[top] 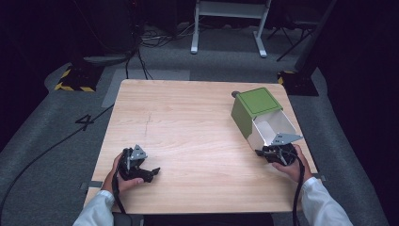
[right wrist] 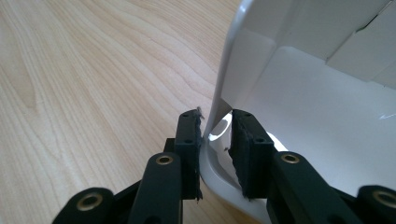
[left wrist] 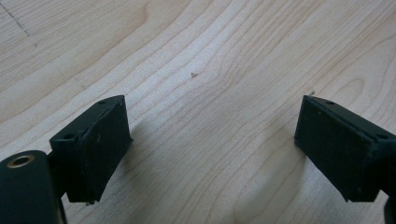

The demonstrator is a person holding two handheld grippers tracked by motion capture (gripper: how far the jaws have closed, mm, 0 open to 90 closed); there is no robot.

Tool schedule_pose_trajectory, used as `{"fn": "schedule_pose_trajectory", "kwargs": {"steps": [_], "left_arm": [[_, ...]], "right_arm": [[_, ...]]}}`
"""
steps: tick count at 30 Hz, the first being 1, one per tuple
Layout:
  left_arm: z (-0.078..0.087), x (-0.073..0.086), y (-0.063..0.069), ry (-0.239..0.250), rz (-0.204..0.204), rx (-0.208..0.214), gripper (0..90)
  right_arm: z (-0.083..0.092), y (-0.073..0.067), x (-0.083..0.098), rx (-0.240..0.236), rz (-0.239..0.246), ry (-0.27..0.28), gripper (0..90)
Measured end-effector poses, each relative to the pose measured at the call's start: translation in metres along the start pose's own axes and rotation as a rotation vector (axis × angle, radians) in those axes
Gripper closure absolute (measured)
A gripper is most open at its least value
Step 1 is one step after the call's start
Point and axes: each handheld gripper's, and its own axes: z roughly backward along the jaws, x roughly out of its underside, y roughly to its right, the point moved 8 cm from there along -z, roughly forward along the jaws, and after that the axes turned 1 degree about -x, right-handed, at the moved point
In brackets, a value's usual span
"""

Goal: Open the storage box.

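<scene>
A green box (top: 258,104) lies on its side at the right of the wooden table (top: 188,122), with its white inner tray (top: 273,128) slid partly out toward the near edge. My right gripper (top: 264,152) is at the tray's near left corner. In the right gripper view this gripper (right wrist: 215,117) is shut on the tray's thin white wall (right wrist: 243,56), one pad outside and one inside. My left gripper (top: 151,172) rests on the table at the near left. It stands open (left wrist: 212,101) with nothing but bare wood between its fingers.
The table's right edge runs close behind the green box. On the grey floor beyond the table are a white frame's legs (top: 194,47), a yellow-and-black striped base (top: 75,82) and loose cables (top: 141,61). A cable (top: 297,188) trails from the right gripper past the near edge.
</scene>
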Motion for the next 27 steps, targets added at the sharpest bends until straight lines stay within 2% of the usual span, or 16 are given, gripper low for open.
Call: {"fn": "schedule_pose_trajectory", "kwargs": {"steps": [12,16,24,27], "left_arm": [[0.0,0.0,0.0,0.0,0.0,0.0,10.7],[0.0,0.0,0.0,0.0,0.0,0.0,10.7],[0.0,0.0,0.0,0.0,0.0,0.0,10.7],[0.0,0.0,0.0,0.0,-0.001,0.0,10.7]], "right_arm": [[0.008,-0.005,0.007,-0.007,0.006,0.011,72.4],[0.01,-0.006,0.007,-0.01,0.01,0.021,65.7],[0.015,-0.008,0.002,-0.012,0.012,0.035,58.6],[0.016,-0.007,0.0,-0.016,0.007,0.032,50.5]]}}
